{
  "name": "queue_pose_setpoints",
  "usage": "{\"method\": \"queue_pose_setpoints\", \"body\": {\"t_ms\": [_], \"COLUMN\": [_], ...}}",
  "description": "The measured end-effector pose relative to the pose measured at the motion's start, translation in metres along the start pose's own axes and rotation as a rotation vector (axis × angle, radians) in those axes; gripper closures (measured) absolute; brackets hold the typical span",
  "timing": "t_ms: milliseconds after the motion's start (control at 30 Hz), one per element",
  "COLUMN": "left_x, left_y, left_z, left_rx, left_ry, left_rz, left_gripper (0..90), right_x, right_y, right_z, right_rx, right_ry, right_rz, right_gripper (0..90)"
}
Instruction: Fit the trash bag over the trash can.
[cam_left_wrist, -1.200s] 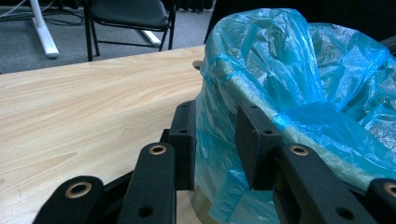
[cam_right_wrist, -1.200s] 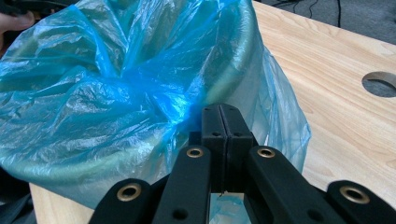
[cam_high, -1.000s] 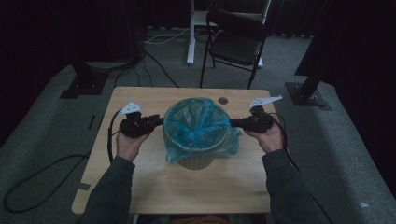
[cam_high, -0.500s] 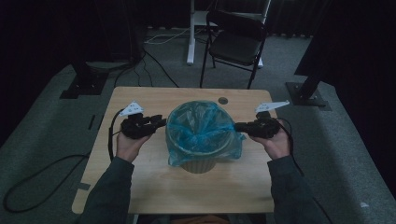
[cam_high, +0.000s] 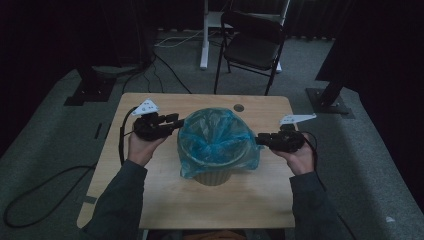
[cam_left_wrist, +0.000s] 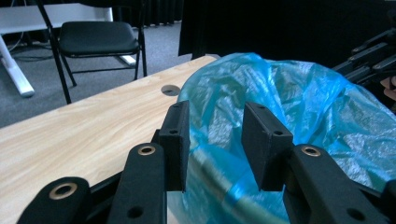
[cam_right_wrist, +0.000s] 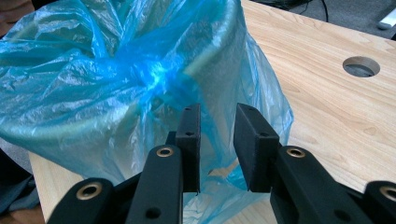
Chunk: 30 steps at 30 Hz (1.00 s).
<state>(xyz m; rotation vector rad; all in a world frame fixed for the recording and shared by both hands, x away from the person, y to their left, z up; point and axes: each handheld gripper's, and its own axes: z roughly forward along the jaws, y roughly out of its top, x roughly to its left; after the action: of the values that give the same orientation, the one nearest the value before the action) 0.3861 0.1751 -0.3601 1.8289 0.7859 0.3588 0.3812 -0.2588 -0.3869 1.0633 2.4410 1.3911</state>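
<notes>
Both grippers' jaws just opening, film released. Left gripper (cam_high: 172, 121) spread, frame left; right gripper (cam_high: 260, 139) spread, backed right. Blue bag (cam_high: 215, 140) lines bin (cam_high: 212, 176), table (cam_high: 150, 200) centre. Lining judged seated.

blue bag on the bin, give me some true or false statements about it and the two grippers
1. The blue bag lines a bin standing on the wooden table. True.
2. The left gripper is clamped on the bag. False: its jaws have just been opening and stand apart at the bag's edge, pads clear of the plastic.
3. The right gripper sits at the bag's right side. True.
4. The bag lies flat on the table beside the bin. False: it is draped over the bin's rim.
5. A black chair stands beyond the table. True.
</notes>
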Motion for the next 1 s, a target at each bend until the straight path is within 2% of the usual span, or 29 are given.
{"method": "queue_pose_setpoints", "body": {"t_ms": [100, 167, 200, 400, 1000], "left_x": [-0.005, -0.005, -0.009, -0.015, -0.030], "left_y": [0.008, 0.008, 0.015, 0.028, 0.047], "left_z": [0.002, 0.002, 0.004, 0.008, 0.034], "left_rx": [0.002, 0.002, 0.001, 0.002, 0.062], "left_ry": [-0.011, -0.011, -0.021, -0.037, -0.092], "left_rz": [0.025, 0.025, 0.043, 0.073, 0.134], "left_gripper": [61.7, 61.7, 61.5, 60.8, 59.7], "right_x": [0.001, 0.002, 0.003, 0.003, 0.002], "right_y": [-0.003, -0.003, -0.005, -0.006, -0.011], "right_z": [0.000, 0.000, 0.001, 0.003, 0.006], "right_rx": [-0.003, -0.003, -0.001, 0.001, 0.014], "right_ry": [0.002, -0.002, -0.004, 0.004, 0.016], "right_rz": [-0.005, -0.004, -0.010, -0.016, -0.019], "right_gripper": [68.9, 68.7, 67.3, 65.0, 62.8]}}
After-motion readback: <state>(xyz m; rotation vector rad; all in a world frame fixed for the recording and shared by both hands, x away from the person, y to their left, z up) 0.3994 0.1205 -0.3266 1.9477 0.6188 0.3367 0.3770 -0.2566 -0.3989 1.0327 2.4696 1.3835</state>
